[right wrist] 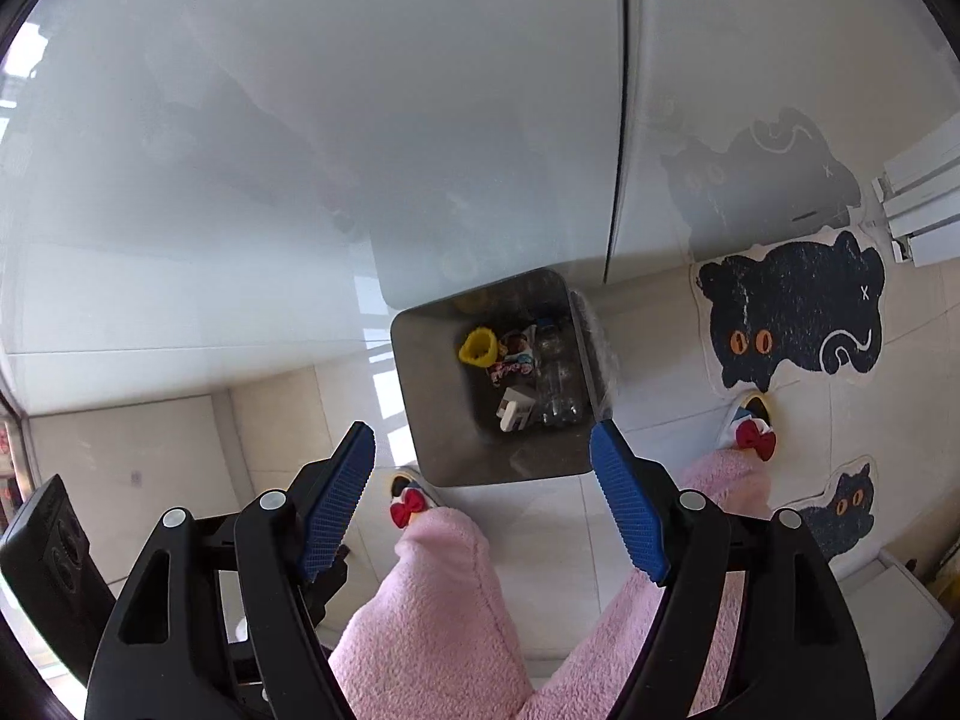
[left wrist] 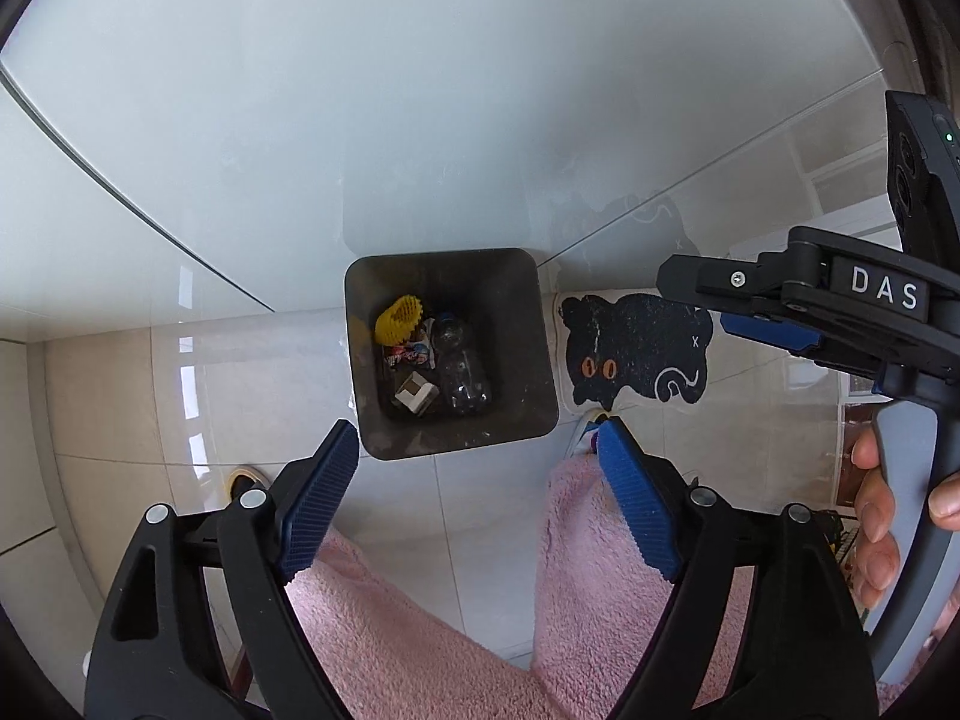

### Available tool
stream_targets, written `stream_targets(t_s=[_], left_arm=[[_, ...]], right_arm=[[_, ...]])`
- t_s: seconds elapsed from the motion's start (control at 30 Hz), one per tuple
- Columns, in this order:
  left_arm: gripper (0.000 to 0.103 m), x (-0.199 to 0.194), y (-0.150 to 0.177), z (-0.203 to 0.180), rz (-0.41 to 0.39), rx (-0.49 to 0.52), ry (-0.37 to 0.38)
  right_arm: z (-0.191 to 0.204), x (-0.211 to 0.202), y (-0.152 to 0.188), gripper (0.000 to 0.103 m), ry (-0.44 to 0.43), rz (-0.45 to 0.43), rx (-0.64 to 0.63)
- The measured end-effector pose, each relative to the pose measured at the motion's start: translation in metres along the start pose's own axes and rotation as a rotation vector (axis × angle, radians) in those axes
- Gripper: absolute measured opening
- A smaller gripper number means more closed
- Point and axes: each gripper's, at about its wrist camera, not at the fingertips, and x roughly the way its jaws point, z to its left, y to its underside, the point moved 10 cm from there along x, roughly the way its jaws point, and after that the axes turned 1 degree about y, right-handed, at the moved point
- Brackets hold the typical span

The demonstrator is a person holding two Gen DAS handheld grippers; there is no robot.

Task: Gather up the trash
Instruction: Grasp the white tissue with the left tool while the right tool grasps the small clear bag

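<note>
Both your tools hang above the bin (left wrist: 451, 354) — left tool (left wrist: 480, 450) and right tool (right wrist: 483, 450) gape wide, holding nothing. The trash (left wrist: 429, 360) lies inside the bin. Drop looks done — next, seek more litter.

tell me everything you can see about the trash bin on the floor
The trash bin is a dark, square container with rounded corners, its walls looking like dull metal or plastic. It stands upright and open-topped on pale glossy floor tiles, against a white glossy panel, beside a black cat-shaped mat. Inside lie a yellow ridged item, a printed wrapper, a clear plastic bottle and a small white carton. Nothing else touches it.
</note>
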Motion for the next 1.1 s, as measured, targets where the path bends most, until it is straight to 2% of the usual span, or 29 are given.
stream_targets(t_s=[0.1, 0.2, 0.43, 0.63, 0.77, 0.87, 1.1], left_arm=[[0.08, -0.027, -0.001, 0.0, -0.042, 0.004, -0.005], [0.087, -0.07, -0.008, 0.002, -0.129, -0.02, 0.0], [0.09, -0.168, -0.042, 0.0, -0.315, -0.03, -0.001], [0.09, -0.238, -0.081, -0.001, -0.447, -0.03, 0.0], [0.09, -0.268, -0.11, -0.002, -0.519, 0.0, -0.013], [0.085, -0.28, -0.131, -0.002, -0.545, 0.027, -0.023], [0.069, -0.264, -0.169, 0.005, -0.532, 0.049, -0.001]], right_arm=[[0.001, -0.029, 0.0, 0.076, -0.027, -0.023, -0.008], [0.006, -0.069, -0.001, 0.076, -0.044, -0.082, -0.047], [0.029, -0.179, -0.019, 0.076, -0.06, -0.316, -0.179], [0.061, -0.246, -0.048, 0.077, -0.089, -0.478, -0.25], [0.084, -0.264, -0.07, 0.077, -0.123, -0.526, -0.272], [0.098, -0.267, -0.087, 0.077, -0.146, -0.54, -0.273], [0.133, -0.259, -0.114, 0.077, -0.158, -0.543, -0.29]])
